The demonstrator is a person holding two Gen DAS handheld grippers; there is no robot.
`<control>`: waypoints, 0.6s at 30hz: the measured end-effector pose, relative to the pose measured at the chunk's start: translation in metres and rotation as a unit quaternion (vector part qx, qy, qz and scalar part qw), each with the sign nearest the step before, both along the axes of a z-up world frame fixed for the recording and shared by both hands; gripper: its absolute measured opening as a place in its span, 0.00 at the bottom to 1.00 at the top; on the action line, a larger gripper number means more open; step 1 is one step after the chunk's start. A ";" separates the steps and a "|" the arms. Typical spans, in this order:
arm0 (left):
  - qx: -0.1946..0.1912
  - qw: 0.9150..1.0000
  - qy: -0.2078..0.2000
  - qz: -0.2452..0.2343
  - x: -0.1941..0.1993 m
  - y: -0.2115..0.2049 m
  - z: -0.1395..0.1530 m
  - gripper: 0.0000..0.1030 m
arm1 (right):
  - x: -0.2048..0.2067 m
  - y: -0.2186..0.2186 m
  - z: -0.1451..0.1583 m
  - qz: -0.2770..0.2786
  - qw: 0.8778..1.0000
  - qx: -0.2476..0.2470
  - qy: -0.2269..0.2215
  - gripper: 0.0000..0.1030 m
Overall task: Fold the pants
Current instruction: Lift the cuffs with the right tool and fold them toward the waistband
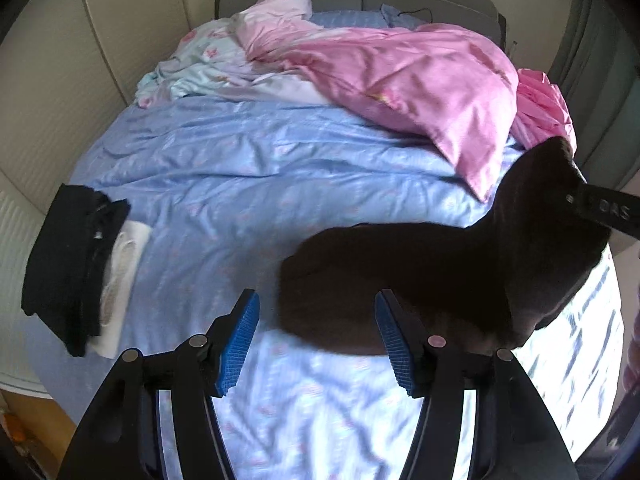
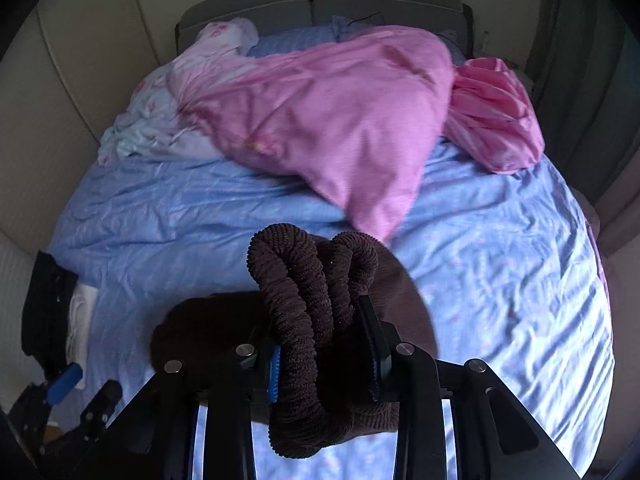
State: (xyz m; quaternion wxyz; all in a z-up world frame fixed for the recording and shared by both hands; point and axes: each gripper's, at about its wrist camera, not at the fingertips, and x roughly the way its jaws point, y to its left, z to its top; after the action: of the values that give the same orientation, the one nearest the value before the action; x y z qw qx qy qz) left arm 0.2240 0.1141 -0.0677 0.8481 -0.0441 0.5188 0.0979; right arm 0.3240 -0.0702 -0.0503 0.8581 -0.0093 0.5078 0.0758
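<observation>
The bed [image 1: 240,168] carries a pink duvet [image 1: 400,76] at 12 o'clock, folded black clothes [image 1: 68,260] at 9, brown pants [image 1: 420,272] at 4.

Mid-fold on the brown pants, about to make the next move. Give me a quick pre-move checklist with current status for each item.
1. Right gripper clamped on the brown pants: ok, ribbed fabric bunched between its fingers.
2. Left gripper free to grab: ok, open, empty.
3. Pants laid flat: not ok, one end lifted.
4. Landing area on blue sheet: ok, bare ahead.
5. Pink duvet away from the pants: cannot tell, its corner lies close.
6. Black clothes stack out of the way: ok, at the bed's left edge.
</observation>
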 end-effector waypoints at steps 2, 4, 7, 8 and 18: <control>0.002 1.000 0.003 -0.003 -0.006 0.017 0.001 0.57 | -0.002 0.024 -0.004 -0.002 1.000 -0.012 0.006 0.31; 0.003 1.000 0.006 -0.013 -0.012 0.036 0.000 0.57 | -0.003 0.041 -0.008 -0.008 1.000 -0.019 0.012 0.31; 0.005 1.000 0.009 -0.020 -0.015 0.059 -0.005 0.57 | -0.007 0.070 -0.015 -0.005 0.999 -0.038 0.017 0.31; 0.004 1.000 0.010 -0.021 -0.016 0.065 -0.007 0.57 | -0.007 0.078 -0.018 -0.003 0.999 -0.042 0.020 0.31; -0.006 0.999 0.037 -0.003 -0.032 0.120 -0.043 0.57 | -0.014 0.176 -0.076 0.056 0.991 -0.103 0.059 0.31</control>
State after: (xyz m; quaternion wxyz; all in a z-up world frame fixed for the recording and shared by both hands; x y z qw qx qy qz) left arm 0.1919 0.2344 -0.1106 0.8283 -0.0436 0.5506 0.0937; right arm 0.3104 0.1060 -0.1260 0.8157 -0.1213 0.5611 0.0711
